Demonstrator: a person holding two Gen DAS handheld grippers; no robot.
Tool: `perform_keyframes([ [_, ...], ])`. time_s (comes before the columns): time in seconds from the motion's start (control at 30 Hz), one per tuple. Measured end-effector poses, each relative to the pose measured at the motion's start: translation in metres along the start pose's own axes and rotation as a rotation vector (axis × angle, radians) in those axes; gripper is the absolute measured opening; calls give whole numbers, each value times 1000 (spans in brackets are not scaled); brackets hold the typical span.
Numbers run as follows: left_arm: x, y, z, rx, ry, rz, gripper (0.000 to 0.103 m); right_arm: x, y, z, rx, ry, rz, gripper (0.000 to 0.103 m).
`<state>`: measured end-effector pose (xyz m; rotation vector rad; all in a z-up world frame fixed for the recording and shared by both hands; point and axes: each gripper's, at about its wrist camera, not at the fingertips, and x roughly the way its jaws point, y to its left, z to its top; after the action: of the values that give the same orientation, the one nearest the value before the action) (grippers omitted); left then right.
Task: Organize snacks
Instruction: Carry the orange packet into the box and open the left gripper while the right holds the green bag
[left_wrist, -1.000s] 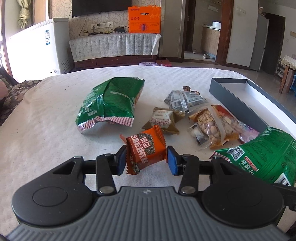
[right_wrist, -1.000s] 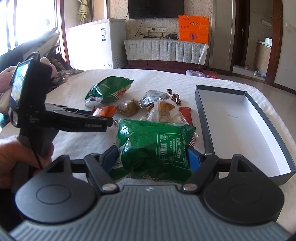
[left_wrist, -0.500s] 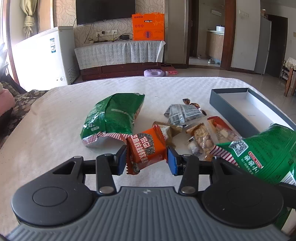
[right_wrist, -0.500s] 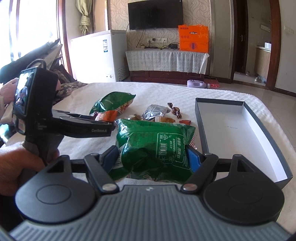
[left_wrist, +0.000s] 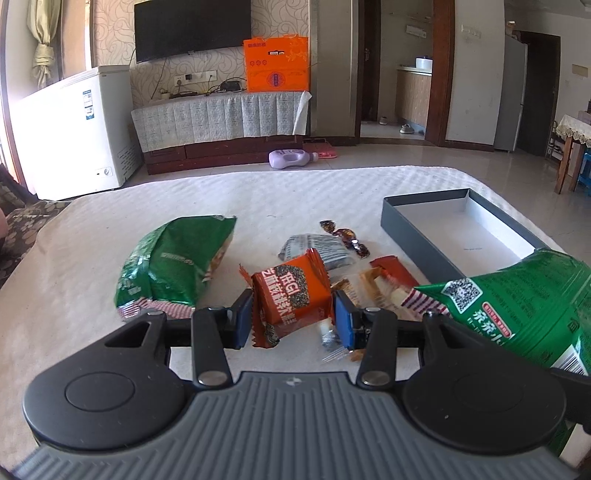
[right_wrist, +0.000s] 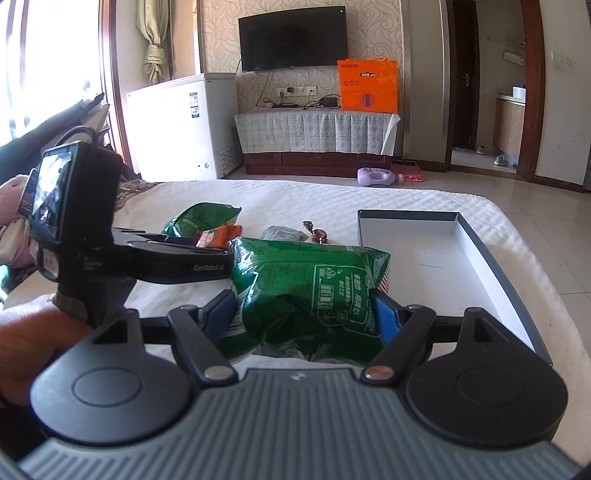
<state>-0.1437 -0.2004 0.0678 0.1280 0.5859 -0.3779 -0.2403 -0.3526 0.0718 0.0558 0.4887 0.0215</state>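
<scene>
My left gripper is shut on a small orange snack packet and holds it above the white table. My right gripper is shut on a large green snack bag, also lifted; the same held green bag shows at the right of the left wrist view. An open grey box with a white inside lies on the table to the right. A second green bag lies on the table at the left. Small wrapped snacks lie between them.
A silver packet and dark wrapped candies lie behind the pile. The left gripper's body and a person's hand fill the left of the right wrist view. Beyond the table stand a white freezer and a TV cabinet.
Both grippers have risen with their packets; the table items sit lower and farther in both views. The held green bag has moved up in the left wrist view. Both grips are unchanged.
</scene>
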Motion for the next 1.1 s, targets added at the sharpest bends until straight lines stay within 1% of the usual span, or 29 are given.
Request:
perform_keyframes([
  [0.23, 6, -21, 8, -8, -4, -51, 51, -1, -19, 6, 8, -10, -35, 80],
  [0.43, 16, -43, 21, -15, -29, -104, 51, -2, -39, 9, 27, -24, -74, 80],
  [0.57, 28, -59, 29, -7, -38, -130, 51, -3, -53, 10, 40, -26, -107, 80],
  [0.9, 61, -95, 43, -16, -28, -221, 51, 5, -83, 10, 68, -11, -186, 80],
  [1.1, 79, -113, 46, -22, -18, -279, 51, 3, -99, 6, 102, -6, -224, 80],
])
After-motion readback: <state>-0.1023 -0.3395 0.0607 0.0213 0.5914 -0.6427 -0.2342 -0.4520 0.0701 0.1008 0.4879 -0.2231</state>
